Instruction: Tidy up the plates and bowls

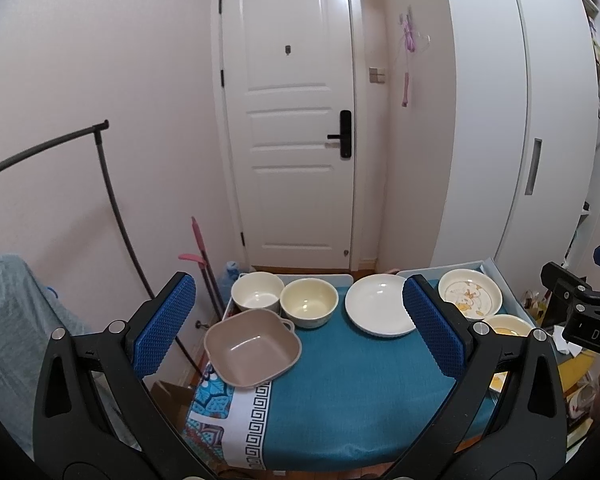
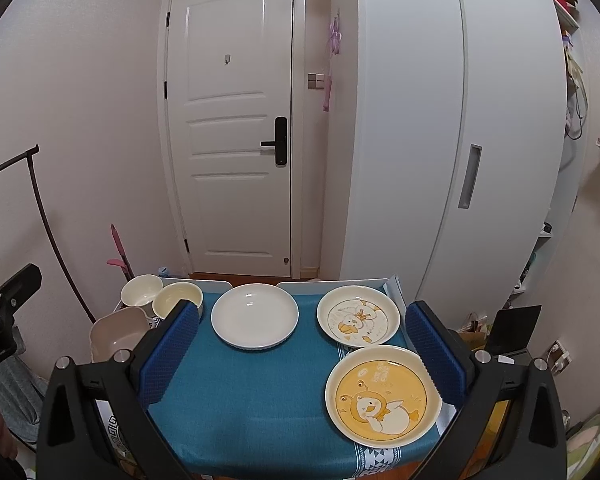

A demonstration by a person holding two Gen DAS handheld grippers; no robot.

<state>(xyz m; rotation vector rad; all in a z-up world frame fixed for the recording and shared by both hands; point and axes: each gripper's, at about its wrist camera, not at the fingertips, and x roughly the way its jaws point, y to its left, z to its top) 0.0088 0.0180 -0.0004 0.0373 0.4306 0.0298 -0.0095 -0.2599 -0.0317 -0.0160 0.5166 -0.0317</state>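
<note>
- While both tools hover above the near edge of a small table [image 1: 340,400] draped in a teal cloth [image 2: 260,392], neither one touches any dish.
- Left gripper [image 1: 300,332] is released, its blue pads [image 1: 164,324] spread wide apart with nothing between them.
- Right gripper [image 2: 300,356] is likewise released, pads [image 2: 434,352] wide apart and empty.
- On the far left of the table sit two round cream bowls: a white bowl [image 1: 257,291] at the corner and a yellowish bowl [image 1: 309,302] just to its right, the two touching or nearly so.
- Nearer on the left edge is a square beige bowl [image 1: 253,347] with small handles, tilted and partly overhanging the table edge; it sits just beside the two round bowls.
- A plain white plate [image 2: 255,316] lies flat in the far middle, apart from the bowls.
- On the far right lies a cream plate with a pale duck drawing [image 2: 358,315].
- Near right, close to the table's front corner, lies a yellow plate with a cartoon duck [image 2: 382,396], just beside the pale duck plate; from the right wrist view its right rim passes behind the right pad.
- Beyond the table stand a white door [image 1: 288,128] and a white wardrobe [image 2: 440,140].
- Left of the table, a dark curved rack pole [image 1: 112,200] stands against the wall.
</note>
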